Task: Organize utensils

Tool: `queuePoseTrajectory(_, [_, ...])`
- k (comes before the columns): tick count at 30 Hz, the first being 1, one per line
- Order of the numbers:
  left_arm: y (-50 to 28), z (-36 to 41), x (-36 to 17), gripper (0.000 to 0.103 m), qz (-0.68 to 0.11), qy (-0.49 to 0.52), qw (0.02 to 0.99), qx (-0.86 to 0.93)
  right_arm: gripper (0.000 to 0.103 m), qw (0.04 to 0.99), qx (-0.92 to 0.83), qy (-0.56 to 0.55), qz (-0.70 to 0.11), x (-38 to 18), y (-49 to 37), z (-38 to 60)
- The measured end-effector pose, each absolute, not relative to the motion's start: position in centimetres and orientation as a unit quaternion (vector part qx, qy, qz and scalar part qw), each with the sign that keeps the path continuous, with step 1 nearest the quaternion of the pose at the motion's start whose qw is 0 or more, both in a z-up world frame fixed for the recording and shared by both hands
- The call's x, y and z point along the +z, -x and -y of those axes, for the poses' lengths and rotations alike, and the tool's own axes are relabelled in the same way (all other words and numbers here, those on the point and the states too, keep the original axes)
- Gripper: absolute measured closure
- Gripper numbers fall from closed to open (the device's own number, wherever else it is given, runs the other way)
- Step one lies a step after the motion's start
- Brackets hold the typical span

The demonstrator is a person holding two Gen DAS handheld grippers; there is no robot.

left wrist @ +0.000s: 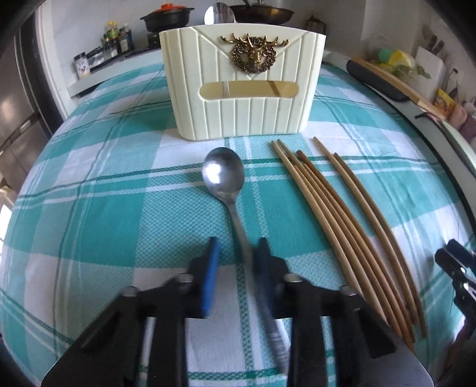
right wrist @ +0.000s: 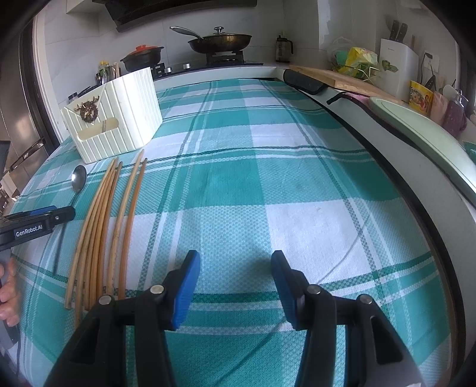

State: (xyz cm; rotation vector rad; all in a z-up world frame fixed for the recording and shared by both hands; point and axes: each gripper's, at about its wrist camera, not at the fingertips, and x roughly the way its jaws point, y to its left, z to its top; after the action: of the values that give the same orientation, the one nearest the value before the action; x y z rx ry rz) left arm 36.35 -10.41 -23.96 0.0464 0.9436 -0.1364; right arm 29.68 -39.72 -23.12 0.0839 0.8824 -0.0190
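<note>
A steel spoon (left wrist: 223, 175) lies on the checked cloth in front of a cream utensil holder (left wrist: 242, 83) with a gold deer emblem; another spoon (left wrist: 219, 13) stands inside it. My left gripper (left wrist: 238, 250) is open, its fingers on either side of the spoon's handle, which lies close to the right finger. Several wooden chopsticks (left wrist: 342, 220) lie to the right of the spoon. My right gripper (right wrist: 235, 265) is open and empty over bare cloth, right of the chopsticks (right wrist: 104, 226). The holder (right wrist: 116, 119), the spoon (right wrist: 78, 178) and the left gripper (right wrist: 64, 214) show in the right wrist view.
The table (right wrist: 226, 184) has a teal and white checked cloth. A white counter edge (right wrist: 416, 178) curves along the right. Behind stand a stove with a frying pan (right wrist: 220, 40), a clay pot (right wrist: 142, 56), bottles, a cutting board (right wrist: 342, 77) and a knife block (right wrist: 398, 62).
</note>
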Motion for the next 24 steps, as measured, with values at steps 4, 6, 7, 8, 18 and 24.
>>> queuePoseTrajectory(4, [-35.8,8.7,-24.1,0.093,-0.458,-0.011,0.886,-0.067,0.051,0.898,0.024,-0.066,-0.434,-22.7,-29.8,39.3])
queuePoseTrajectory(6, [-35.7,7.7,-24.1,0.095,-0.459,-0.003,0.886,-0.066,0.051,0.894,0.061,-0.071,-0.438,-22.1,-30.3,38.1])
queuePoseTrajectory(7, [-35.7,7.3,-24.1,0.095,-0.459,-0.001,0.886,-0.064,0.052,0.894,0.076,-0.061,-0.436,-21.8,-30.6,37.2])
queuePoseTrajectory(8, [-35.7,7.2,-24.1,0.095,-0.459,0.001,0.886,-0.064,0.053,0.894,0.089,-0.053,-0.436,-21.6,-30.9,36.5])
queuePoseTrajectory(18, [-35.1,4.5,-24.1,0.093,-0.463,0.014,0.886,-0.038,0.088,0.858,0.138,0.046,-0.492,-22.7,-34.4,31.8])
queuePoseTrajectory(24, [-34.9,2.0,-24.1,0.092,-0.47,0.029,0.882,-0.019,0.093,0.864,0.03,0.056,-0.499,-22.5,-34.6,34.3])
